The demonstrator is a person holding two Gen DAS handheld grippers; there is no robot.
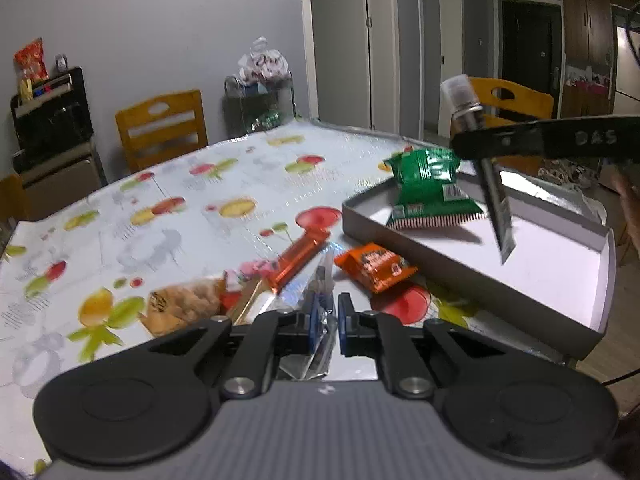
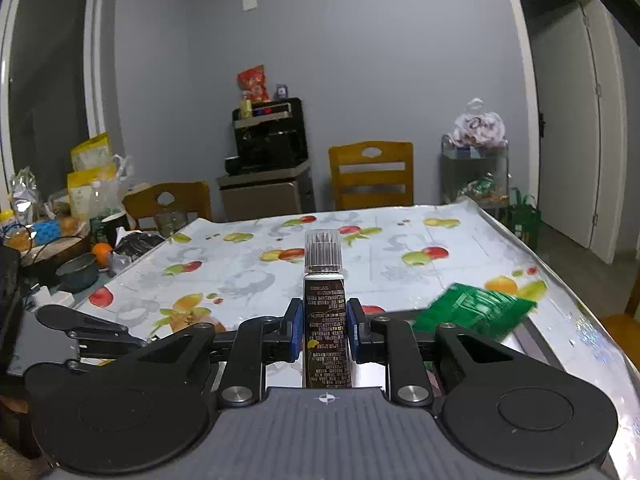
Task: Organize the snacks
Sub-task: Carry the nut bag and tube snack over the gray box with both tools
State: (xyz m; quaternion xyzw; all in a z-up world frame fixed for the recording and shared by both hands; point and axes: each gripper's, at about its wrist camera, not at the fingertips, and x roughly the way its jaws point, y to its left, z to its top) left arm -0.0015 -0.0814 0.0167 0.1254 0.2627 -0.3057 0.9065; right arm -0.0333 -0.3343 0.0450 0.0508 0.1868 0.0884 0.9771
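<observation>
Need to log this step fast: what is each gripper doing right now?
Left gripper: closed on a clear foil wrapper.
Right gripper: closed on a dark tube with a clear cap, held upright between the fingers.

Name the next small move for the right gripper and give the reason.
Probably lower the dark tube into the grey box and let go. The right gripper is shut on the tube, which hangs over the box's bare white floor beside the green packet already lying there.
</observation>
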